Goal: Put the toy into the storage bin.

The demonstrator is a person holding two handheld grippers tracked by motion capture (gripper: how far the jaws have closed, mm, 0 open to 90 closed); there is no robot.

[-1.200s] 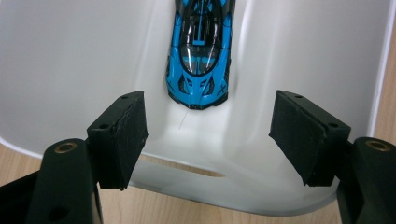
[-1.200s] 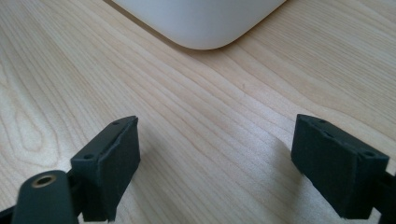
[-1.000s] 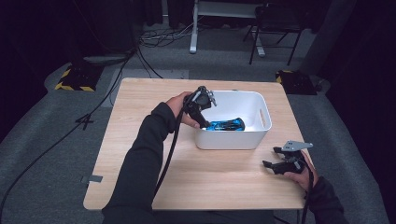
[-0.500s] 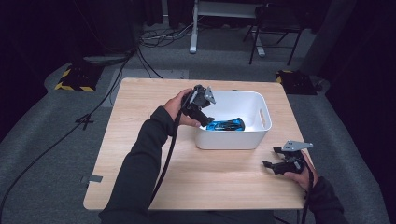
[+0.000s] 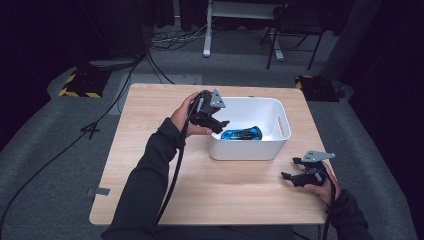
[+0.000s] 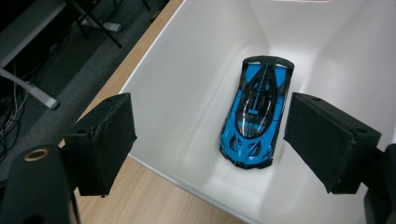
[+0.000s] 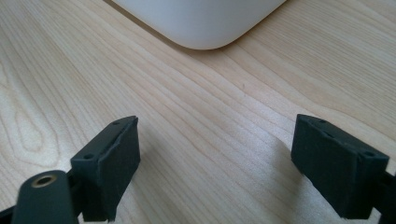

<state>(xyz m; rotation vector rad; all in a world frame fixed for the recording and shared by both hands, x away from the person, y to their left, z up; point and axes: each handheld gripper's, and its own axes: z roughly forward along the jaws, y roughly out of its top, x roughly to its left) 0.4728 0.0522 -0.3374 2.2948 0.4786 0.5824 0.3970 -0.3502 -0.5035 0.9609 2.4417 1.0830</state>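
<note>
Left gripper [image 5: 222, 125]: mine, held over the left rim of the white bin [image 5: 280, 107] — its jaws have just been opening and stand apart, with nothing pressed between them.
Blue toy car [image 6: 256, 119]: lying flat on the bin floor, free of my pads.
Right gripper [image 5: 289, 169]: jaws spread wide, resting low on the wooden table [image 5: 150, 150] near the bin's corner, empty.
Risk: if I lift away carelessly, a jaw could catch the rim and drag the bin — or I could clip the car on the way out.
</note>
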